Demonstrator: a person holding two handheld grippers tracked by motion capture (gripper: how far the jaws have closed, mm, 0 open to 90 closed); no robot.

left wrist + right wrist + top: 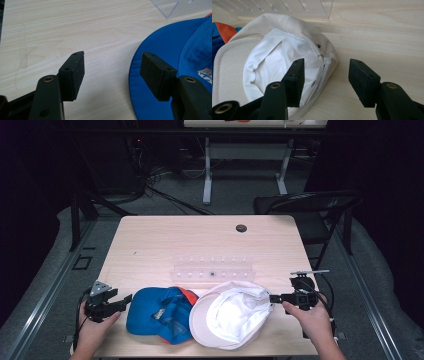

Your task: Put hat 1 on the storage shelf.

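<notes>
the blue cap [157, 314] and white cap [232, 315] lie overlapping at the table's [165, 240] near edge, hollows up. the left gripper [121, 303] at the left and the right gripper [272, 297] at the right flank them, jaws apart and empty, apparently placed to grasp the rims.

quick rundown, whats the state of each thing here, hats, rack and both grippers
blue hat: flat on the table, overlapped by the white hat's brim
white hat: upside down, lining showing
clear rack: standing behind the hats
left gripper: open, straddling the blue brim edge
right gripper: open around the white hat's rim
</notes>
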